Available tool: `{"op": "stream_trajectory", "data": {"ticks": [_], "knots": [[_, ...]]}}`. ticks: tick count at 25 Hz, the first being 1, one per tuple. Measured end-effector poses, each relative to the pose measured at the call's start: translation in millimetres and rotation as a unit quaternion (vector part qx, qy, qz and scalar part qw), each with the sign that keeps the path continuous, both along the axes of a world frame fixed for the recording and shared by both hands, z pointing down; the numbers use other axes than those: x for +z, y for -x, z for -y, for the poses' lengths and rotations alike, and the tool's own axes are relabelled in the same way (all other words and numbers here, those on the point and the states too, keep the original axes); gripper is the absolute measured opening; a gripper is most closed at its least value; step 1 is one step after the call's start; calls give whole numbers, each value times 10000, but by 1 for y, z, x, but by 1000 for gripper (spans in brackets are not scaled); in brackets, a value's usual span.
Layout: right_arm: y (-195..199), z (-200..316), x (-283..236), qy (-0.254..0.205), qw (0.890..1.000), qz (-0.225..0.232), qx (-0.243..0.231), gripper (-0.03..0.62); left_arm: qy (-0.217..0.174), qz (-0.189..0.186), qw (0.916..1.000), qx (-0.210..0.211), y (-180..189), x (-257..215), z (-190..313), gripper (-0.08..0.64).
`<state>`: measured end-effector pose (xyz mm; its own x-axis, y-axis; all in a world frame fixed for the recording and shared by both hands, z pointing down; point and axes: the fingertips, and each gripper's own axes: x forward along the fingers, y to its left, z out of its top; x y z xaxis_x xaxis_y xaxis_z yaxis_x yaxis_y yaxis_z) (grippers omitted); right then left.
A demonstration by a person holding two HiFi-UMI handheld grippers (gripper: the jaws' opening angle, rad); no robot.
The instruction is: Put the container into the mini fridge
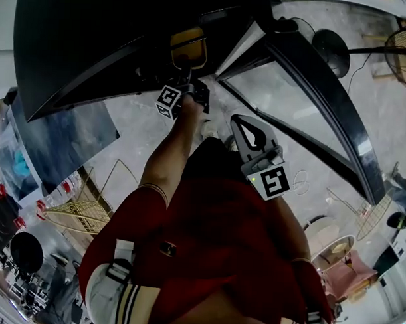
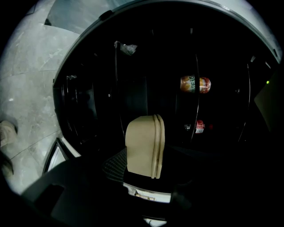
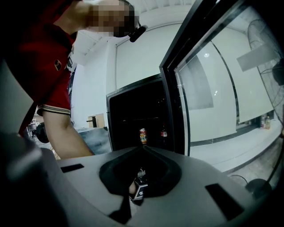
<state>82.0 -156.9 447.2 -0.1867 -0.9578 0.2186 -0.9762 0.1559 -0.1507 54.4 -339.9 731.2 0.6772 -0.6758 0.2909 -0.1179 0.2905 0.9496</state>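
Hard to make out: in the left gripper view the jaws are almost lost against the black inside of the mini fridge (image 3: 133,116); a ribbed pad (image 2: 113,165) shows at the container's lower left; whether the container touches a shelf cannot be told
Container (image 2: 144,146): beige, clamped in the left gripper (image 1: 188,81), held inside the fridge's open front
Its axis: it stands on edge, long axis upright in the left gripper view; the ridged seam runs down its right side
Right gripper (image 3: 142,147): jaws together on nothing, back from the fridge, near the person's red shirt (image 1: 207,238)
Left gripper view only: an orange can (image 2: 195,84) lying sideways; a red-labelled bottle (image 2: 199,127) lower down, both behind the container
Right gripper view only: the glass door (image 3: 208,88) swung open at the right; the can there looks upright
Head view only: both marker cubes; the container as a yellowish frame
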Motion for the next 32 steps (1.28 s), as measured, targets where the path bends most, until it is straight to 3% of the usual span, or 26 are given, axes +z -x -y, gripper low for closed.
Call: {"op": "stream_trajectory", "data": {"ticks": [10,21,32], "knots": [[-1,1,1,58,10000,-26,-29,-3,-28,14,9999,114,-17,1,14,242],[-4,-2,6,93,9999,-11,-45,-3,-211,136,9981,565,-22,1,12,318],[-2,-7,10,148,9999,-30,-83,-3,-86,216,9958,887,-24,9,1,371]]}}
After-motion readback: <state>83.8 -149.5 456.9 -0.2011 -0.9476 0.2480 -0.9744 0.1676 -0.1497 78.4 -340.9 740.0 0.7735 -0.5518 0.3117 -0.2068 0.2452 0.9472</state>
